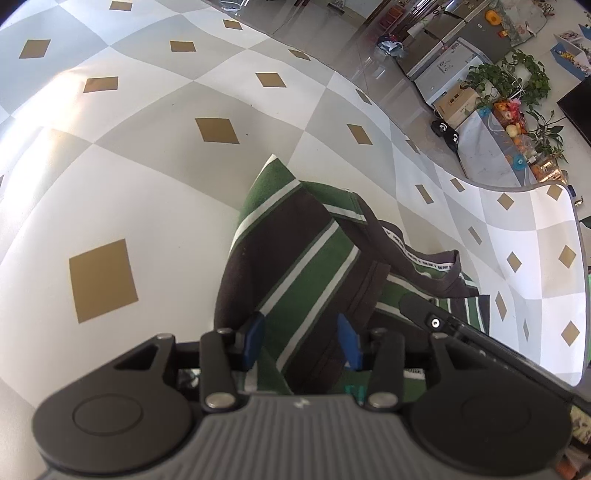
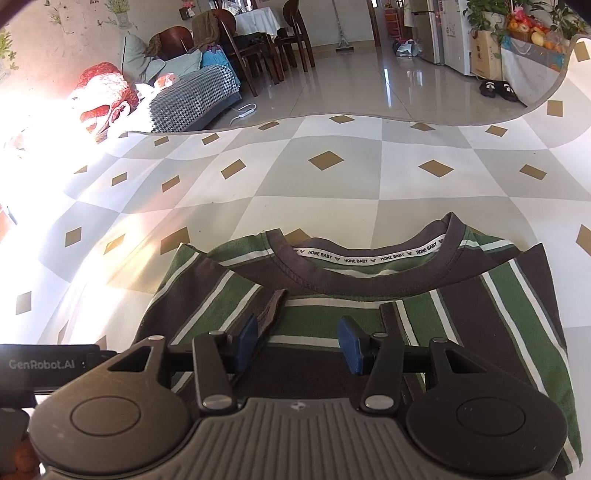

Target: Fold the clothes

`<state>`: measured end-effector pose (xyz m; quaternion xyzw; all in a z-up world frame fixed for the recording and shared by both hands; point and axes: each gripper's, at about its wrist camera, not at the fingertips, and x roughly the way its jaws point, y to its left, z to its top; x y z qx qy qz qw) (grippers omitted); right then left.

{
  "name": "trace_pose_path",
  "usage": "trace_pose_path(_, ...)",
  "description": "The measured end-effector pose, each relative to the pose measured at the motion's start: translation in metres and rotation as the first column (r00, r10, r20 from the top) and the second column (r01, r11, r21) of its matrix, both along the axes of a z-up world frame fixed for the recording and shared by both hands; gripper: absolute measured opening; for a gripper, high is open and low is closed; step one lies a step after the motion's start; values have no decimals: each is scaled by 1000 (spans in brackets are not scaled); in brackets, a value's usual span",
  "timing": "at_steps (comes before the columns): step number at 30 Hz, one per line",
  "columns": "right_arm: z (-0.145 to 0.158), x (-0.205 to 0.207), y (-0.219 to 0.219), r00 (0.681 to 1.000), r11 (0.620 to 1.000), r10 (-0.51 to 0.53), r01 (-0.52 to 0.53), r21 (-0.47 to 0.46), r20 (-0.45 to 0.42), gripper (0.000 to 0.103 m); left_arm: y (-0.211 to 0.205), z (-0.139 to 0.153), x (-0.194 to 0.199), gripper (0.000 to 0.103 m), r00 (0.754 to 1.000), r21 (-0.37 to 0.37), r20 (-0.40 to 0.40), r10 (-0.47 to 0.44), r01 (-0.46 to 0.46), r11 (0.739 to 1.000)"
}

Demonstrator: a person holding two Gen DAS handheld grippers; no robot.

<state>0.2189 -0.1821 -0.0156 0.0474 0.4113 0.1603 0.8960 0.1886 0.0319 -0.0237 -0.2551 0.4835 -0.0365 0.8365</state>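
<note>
A checkered cloth (image 2: 332, 177) of white and grey squares with tan diamonds covers the work surface. Beyond its edge lies a glossy tiled floor (image 2: 369, 85). A pair of black slippers (image 2: 498, 90) sits on the floor near a cardboard box (image 2: 484, 55). Leafy green plants (image 1: 509, 77) hang above a ledge holding fruit (image 1: 513, 127). A silver refrigerator (image 2: 432, 29) stands farther back. Across the room, dark wooden chairs (image 2: 288, 33) surround a table under a white cloth, and a houndstooth-covered sofa (image 2: 195, 96) carries cushions and a red-and-white item (image 2: 103, 92). A white power strip (image 2: 245, 109) lies on the floor beside the sofa.
</note>
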Motion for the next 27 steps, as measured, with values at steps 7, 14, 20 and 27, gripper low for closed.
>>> trace_pose_path(7,-8,15,4,999,1000,-22,21,8,35,47,12,4,0,46,999,-22,-22,32,-32,999)
trace_pose_path(14,-19,20,15,1000,1000,9,-10,11,30,47,22,7,2,50,997,-41,-27,71,-73,997)
trace_pose_path(20,-24,19,20,998,1000,21,-22,10,61,42,22,7,3,51,997,-44,-32,76,-77,996)
trace_pose_path(27,-23,17,28,995,998,58,-57,-15,77,7,23,6,3,52,996,-47,-36,82,-83,995)
